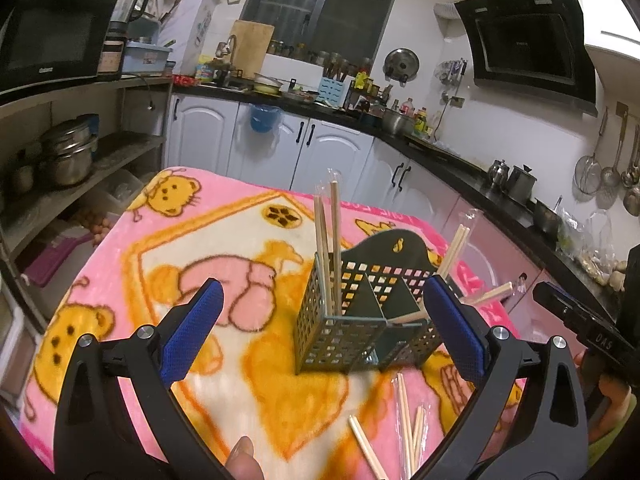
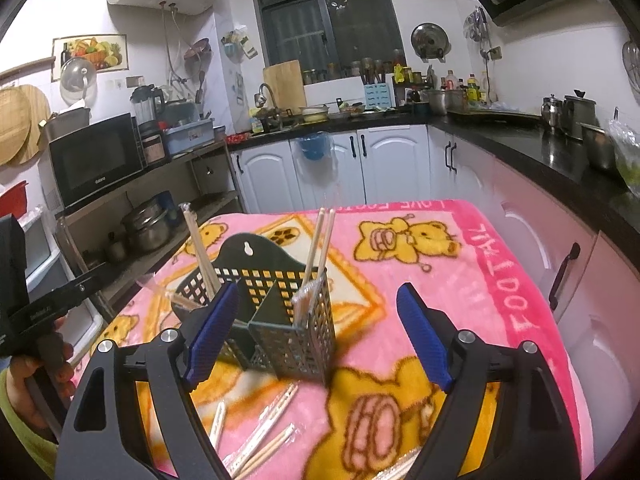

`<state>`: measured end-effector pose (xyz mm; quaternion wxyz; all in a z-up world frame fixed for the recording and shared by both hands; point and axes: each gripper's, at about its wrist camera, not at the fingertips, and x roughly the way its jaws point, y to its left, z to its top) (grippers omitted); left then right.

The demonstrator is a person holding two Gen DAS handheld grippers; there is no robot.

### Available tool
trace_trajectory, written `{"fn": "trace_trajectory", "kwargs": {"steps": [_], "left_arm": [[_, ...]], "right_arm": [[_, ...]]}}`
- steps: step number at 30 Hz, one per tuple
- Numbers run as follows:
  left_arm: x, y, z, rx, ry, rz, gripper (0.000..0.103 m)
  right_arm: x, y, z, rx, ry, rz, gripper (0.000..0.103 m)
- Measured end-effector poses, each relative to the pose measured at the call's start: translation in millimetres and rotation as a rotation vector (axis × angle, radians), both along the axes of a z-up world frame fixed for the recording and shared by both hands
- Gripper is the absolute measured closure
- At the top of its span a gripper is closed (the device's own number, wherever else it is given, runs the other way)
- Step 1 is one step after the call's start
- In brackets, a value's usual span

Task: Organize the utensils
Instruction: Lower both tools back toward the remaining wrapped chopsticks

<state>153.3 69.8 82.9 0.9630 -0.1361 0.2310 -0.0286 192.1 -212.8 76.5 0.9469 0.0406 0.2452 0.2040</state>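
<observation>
Kitchen, counter under pink bear blanket. Perforated utensil caddy centre, some chopsticks upright inside; loose wrapped chopsticks before it. Your left hand-held gripper and right hand-held gripper: wide, empty. Risk: you nudge the light caddy, toppling it.

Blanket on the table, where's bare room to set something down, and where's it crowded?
Free: the blanket left of the utensil caddy, and the pink border strip to its right. Crowded: the near edge in front of the caddy, littered with loose chopsticks. Both the left gripper and the right gripper are open.
</observation>
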Motion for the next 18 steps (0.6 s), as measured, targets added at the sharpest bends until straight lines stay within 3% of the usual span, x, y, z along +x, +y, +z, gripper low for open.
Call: {"fn": "trace_trajectory", "kwargs": {"steps": [18], "left_arm": [[-15.2,-8.6,-15.6,0.020,0.042,-0.014,0.011]], "right_arm": [[-19.6,-5.7,-20.5,-0.038,0.039,0.012,0.024]]}}
